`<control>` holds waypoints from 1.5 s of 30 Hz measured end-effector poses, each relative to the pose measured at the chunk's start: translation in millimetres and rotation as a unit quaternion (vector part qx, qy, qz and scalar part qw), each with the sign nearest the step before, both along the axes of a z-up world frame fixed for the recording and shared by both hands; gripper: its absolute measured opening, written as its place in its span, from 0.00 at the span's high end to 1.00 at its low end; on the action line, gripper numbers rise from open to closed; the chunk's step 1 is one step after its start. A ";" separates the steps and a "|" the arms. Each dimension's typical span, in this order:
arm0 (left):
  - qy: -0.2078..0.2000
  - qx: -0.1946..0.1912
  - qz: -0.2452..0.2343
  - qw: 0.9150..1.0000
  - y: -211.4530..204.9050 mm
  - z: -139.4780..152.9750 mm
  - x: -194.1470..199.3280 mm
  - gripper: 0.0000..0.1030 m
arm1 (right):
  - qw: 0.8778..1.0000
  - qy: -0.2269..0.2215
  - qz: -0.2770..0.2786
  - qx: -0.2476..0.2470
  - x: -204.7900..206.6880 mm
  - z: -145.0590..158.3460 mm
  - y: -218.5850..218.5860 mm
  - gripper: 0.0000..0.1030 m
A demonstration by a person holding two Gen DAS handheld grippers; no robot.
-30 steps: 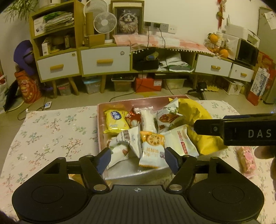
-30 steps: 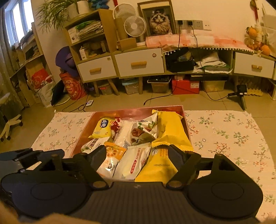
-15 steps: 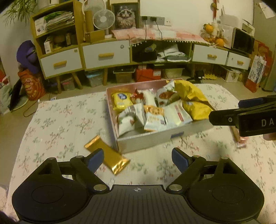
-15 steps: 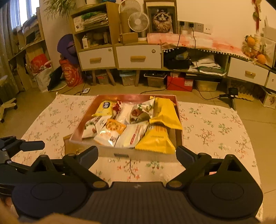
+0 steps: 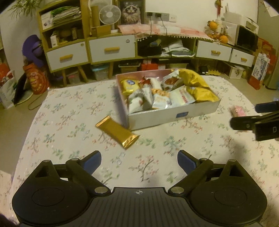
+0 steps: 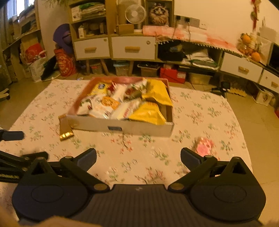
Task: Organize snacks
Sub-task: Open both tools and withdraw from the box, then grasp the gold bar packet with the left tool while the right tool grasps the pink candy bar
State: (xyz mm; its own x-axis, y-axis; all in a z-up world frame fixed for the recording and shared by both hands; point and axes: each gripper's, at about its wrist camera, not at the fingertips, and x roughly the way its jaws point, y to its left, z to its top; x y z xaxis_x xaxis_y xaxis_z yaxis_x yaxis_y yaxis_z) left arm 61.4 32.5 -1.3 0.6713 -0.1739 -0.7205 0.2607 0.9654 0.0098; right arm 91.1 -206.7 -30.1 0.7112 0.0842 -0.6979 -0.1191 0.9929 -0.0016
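Observation:
A shallow cardboard box (image 5: 174,116) (image 6: 122,128) full of snack packets stands mid-table. A gold wrapped bar (image 5: 117,131) (image 6: 65,128) lies on the cloth by the box's near left corner. A pink packet (image 5: 237,111) (image 6: 204,146) lies on the cloth right of the box. My left gripper (image 5: 139,161) is open and empty, well short of the gold bar. My right gripper (image 6: 138,158) is open and empty; its right fingertip is just short of the pink packet. The right gripper also shows at the right edge of the left wrist view (image 5: 258,122).
The table carries a floral cloth (image 5: 69,125) (image 6: 200,113). Behind it stand wooden cabinets with white drawers (image 5: 111,50), a fan (image 5: 109,14) and floor clutter. The left gripper's fingers (image 6: 12,135) show at the left of the right wrist view.
Both grippers have drawn back and up from the box. The gold bar and the pink packet have come into view on the cloth. Both stay open.

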 end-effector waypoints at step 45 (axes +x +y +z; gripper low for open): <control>0.040 -0.037 0.112 0.992 11.7 -59.1 82.1 0.87 | 0.986 0.043 -0.157 0.026 37.9 -63.6 -107.2 0.00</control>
State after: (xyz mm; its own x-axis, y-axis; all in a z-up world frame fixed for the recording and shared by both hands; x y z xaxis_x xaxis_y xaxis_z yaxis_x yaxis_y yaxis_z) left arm 143.4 44.2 -60.4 0.6395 -0.0812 -0.7645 0.0361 0.9965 -0.0756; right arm 129.0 -313.9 -93.7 0.6461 -0.0939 -0.7575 0.1967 0.9794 0.0464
